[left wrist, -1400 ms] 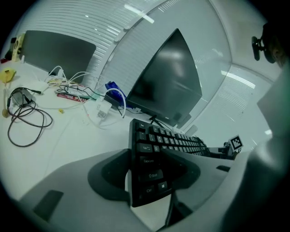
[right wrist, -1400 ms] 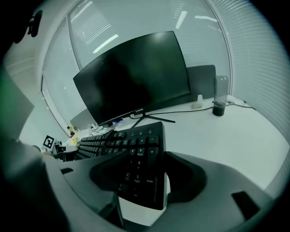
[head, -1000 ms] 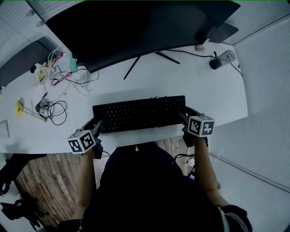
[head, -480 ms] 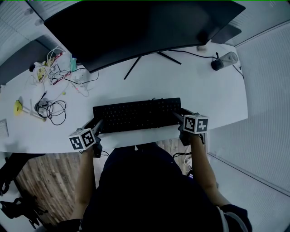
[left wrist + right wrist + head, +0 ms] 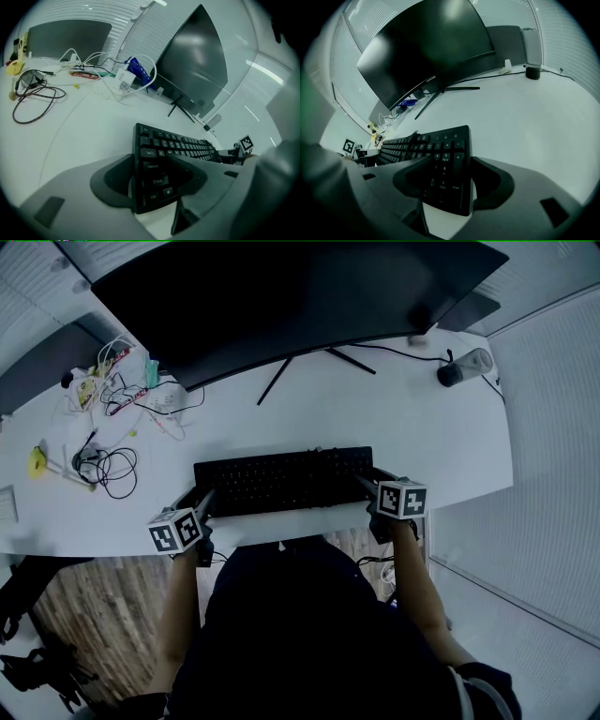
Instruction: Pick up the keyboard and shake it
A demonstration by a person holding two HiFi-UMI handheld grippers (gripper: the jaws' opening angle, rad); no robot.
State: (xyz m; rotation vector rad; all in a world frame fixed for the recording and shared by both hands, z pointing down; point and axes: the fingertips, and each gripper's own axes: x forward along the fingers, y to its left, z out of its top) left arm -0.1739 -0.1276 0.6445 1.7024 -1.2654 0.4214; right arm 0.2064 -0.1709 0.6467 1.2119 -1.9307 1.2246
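Head view: the keyboard (image 5: 283, 480) lies along the near edge of the desk (image 5: 403, 418), below the monitor (image 5: 281, 296). The left gripper (image 5: 199, 502) is at its left end and the right gripper (image 5: 367, 486) at its right end. Compared with 1 s ago, the right gripper has drawn inward and the keyboard's right end sits slightly further left.

Left gripper view: the 2 jaws are clamped on the Shift/Ctrl corner.

Right gripper view: the 2 jaws are clamped on the number-pad end.

Judgement: the grip looks set at both ends, so the lift can begin. Whether the keyboard has left the desk cannot be told.
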